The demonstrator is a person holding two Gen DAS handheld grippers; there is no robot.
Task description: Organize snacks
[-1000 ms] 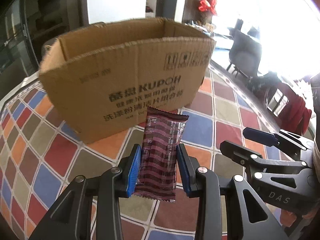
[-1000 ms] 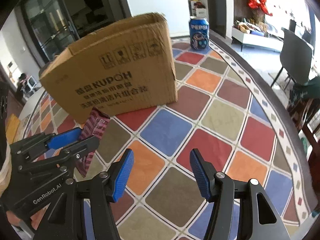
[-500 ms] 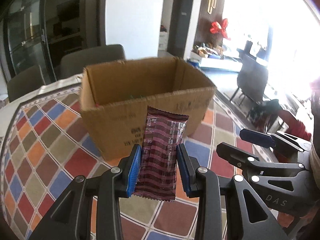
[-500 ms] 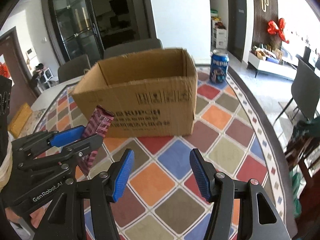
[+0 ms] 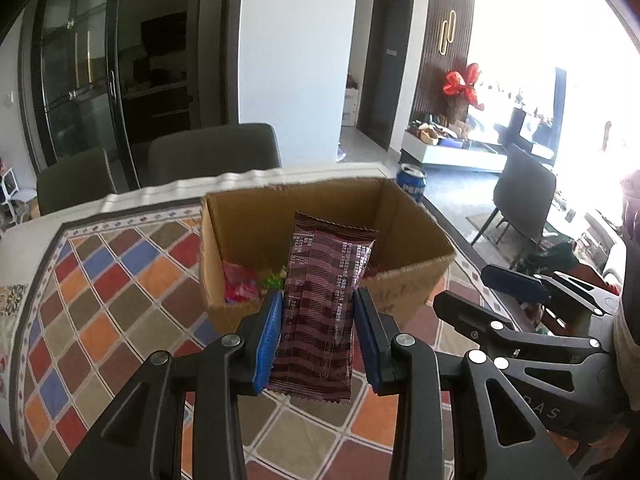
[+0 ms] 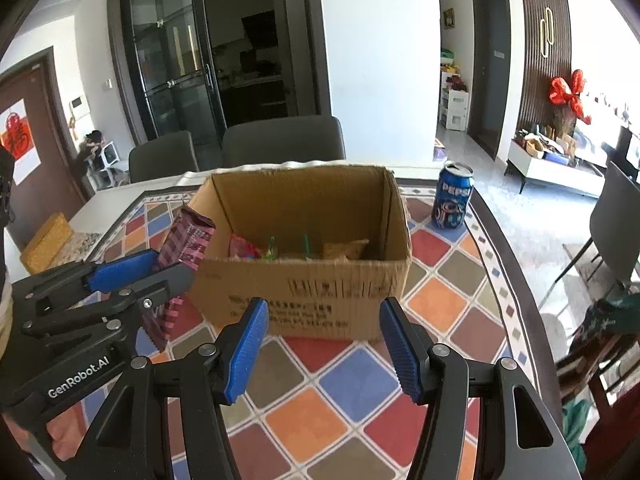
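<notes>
My left gripper (image 5: pixel 316 304) is shut on a maroon striped snack packet (image 5: pixel 324 304), held upright in the air just in front of an open cardboard box (image 5: pixel 408 276). Several snack packs (image 5: pixel 240 284) lie on the box floor. In the right wrist view the same packet (image 6: pixel 186 246) sticks up from the left gripper (image 6: pixel 148 268) beside the box's (image 6: pixel 320 300) left front corner. My right gripper (image 6: pixel 322 344) stands open with nothing between its blue pads, above the table in front of the box. It also shows at the right of the left wrist view as the right gripper (image 5: pixel 480 292).
The box stands on a tablecloth (image 6: pixel 344 396) of coloured diamonds. A blue Pepsi can (image 6: pixel 452 200) stands behind the box to the right. Grey chairs (image 6: pixel 280 140) line the table's far side. A yellow sponge-like block (image 6: pixel 46 242) lies at the far left edge.
Both grippers have risen and tipped, so the box's inside and its snacks now show. The packet stays clamped in the left gripper; the right stays open.
</notes>
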